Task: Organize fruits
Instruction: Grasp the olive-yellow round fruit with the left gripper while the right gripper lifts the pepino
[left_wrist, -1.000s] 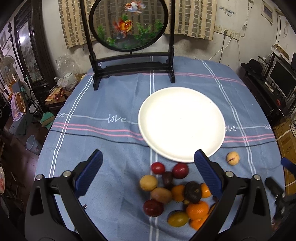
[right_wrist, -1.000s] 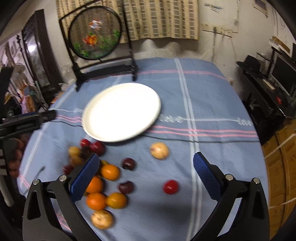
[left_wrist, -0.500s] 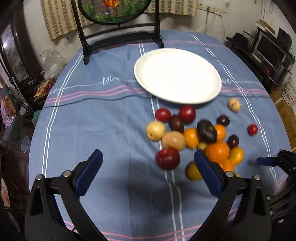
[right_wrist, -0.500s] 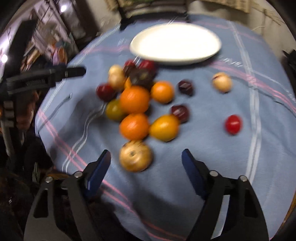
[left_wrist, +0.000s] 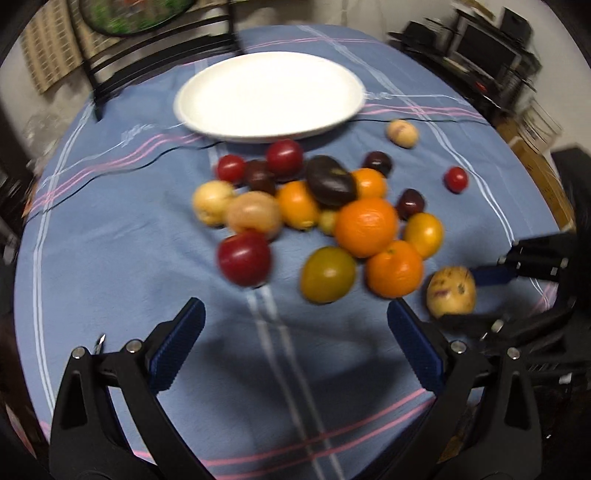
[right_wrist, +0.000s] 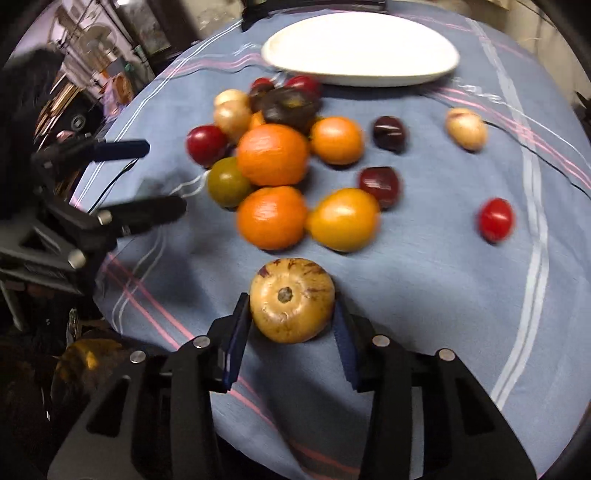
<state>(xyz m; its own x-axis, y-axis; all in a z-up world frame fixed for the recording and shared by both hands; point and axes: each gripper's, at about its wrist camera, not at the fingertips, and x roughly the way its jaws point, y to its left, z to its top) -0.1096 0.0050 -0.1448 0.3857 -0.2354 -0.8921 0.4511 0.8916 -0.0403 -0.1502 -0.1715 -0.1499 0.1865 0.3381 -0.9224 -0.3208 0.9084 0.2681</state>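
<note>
The tablecloth (left_wrist: 110, 240) is blue with pink and white stripes. The plate (left_wrist: 269, 94) at twelve o'clock is plain white. Two oranges (right_wrist: 271, 155) are bright orange, one fruit (right_wrist: 343, 219) is yellow-orange, another (right_wrist: 227, 182) olive green. The small tomato (right_wrist: 496, 219) at three o'clock is red. The melon (right_wrist: 291, 299) is tan with purple streaks. The gripper pads (left_wrist: 175, 350) are dark blue.
</note>
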